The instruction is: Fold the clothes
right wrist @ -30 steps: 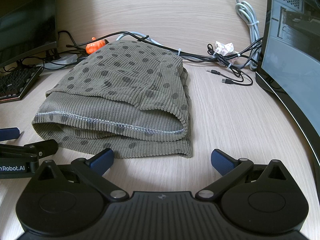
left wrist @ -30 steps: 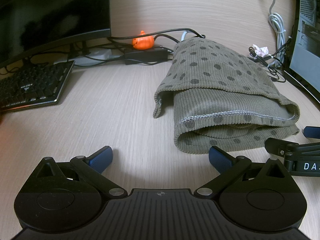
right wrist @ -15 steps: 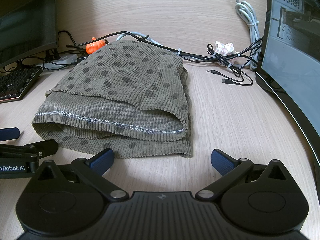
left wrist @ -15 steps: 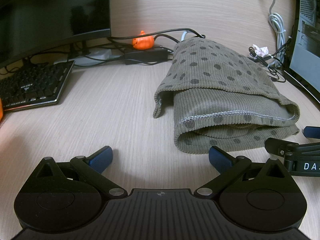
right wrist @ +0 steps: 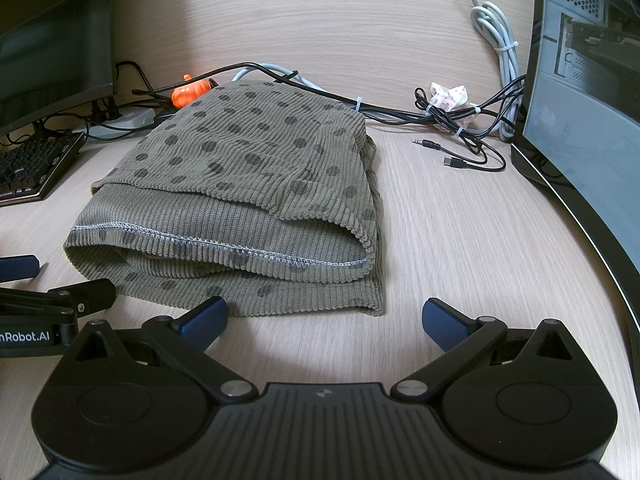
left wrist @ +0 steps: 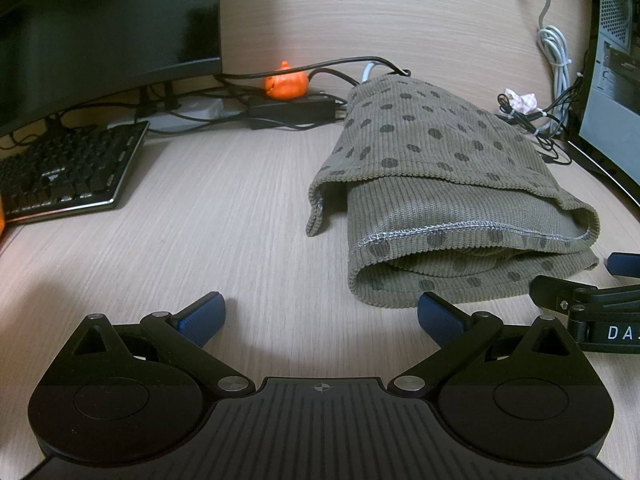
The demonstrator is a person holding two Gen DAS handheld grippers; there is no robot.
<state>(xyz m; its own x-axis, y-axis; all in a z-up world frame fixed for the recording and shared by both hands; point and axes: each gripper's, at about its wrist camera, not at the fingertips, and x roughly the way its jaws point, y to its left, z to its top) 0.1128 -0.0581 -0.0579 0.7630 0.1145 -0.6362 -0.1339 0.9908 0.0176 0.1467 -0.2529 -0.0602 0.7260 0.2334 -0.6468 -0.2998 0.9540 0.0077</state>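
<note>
Garment [right wrist: 256, 168] — ribbed matt cloth (dotted); desk [left wrist: 224, 220] — wood-grain.

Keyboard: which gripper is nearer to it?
Left. The left gripper sits nearer the keyboard; the right gripper lies beyond the folded garment.

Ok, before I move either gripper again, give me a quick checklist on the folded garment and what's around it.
1. Left gripper open and empty: ok.
2. Right gripper open and empty: ok.
3. Olive dotted garment lies folded in layers on the desk, neither gripper gripping it: ok.
4. Fold tidy: not ok, a corner flap hangs loose on the keyboard side and the serged hem shows.
5. Cables touch the garment's far edge; whether any are trapped underneath: cannot tell.
6. Keyboard apart from the garment: ok.
</note>
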